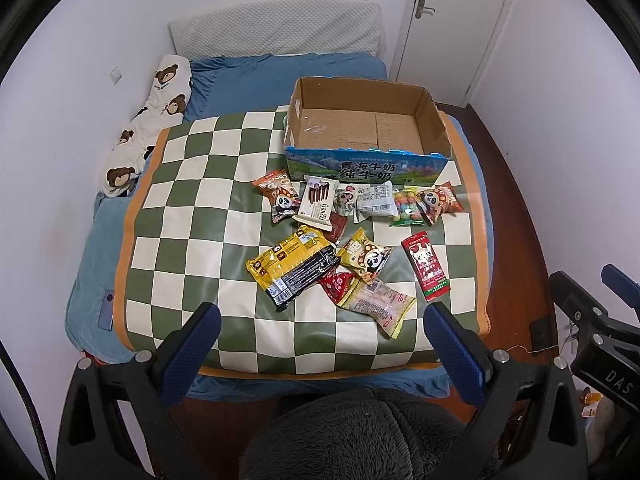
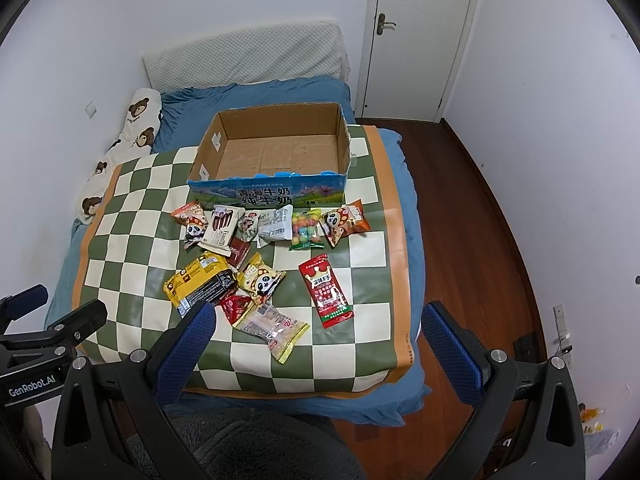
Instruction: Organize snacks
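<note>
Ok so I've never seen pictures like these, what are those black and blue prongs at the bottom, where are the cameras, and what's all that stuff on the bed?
Nobody's robot here: a person holds a tool in each hand. The prongs are the left hand-held gripper and the right hand-held gripper, each seen by a wide-angle camera mounted on it, looking forward along its fingers. Both are open and hold nothing. Ahead is a bed with a green and cream checkered mat. On it stands an empty open cardboard milk box. In front of the box lie loose snack packets, among them a long red sachet and a yellow and black bag.
</note>
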A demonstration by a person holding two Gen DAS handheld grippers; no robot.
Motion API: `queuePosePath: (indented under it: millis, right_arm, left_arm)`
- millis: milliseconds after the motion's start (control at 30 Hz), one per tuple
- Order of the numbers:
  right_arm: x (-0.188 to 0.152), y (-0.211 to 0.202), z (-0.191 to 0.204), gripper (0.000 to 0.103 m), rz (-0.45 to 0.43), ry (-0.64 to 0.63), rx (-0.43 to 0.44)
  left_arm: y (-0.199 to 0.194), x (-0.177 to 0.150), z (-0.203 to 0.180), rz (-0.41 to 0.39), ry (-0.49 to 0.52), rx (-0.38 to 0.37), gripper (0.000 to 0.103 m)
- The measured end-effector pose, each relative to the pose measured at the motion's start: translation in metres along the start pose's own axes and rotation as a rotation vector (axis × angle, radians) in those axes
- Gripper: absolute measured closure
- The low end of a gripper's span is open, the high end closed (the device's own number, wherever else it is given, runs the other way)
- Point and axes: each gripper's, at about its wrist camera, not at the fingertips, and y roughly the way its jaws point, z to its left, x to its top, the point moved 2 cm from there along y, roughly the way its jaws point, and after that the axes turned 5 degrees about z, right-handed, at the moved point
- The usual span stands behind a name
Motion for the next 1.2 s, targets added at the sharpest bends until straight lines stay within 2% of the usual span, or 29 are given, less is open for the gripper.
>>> queuePosePath:
  millis: [500,1200]
  right_arm:
    - [0.000,0.001,0.002,0.000,-0.001,0.000,0.001]
    - [0.001,0.003,0.002,0.000,0.000,0.001,0.007]
  left_arm:
    - [-0.003,0.005,-0.011,-0.006,-0.003,0.000,0.000]
    - [0.003,0.012,-0.005,0.002,-0.004,-0.011,0.000]
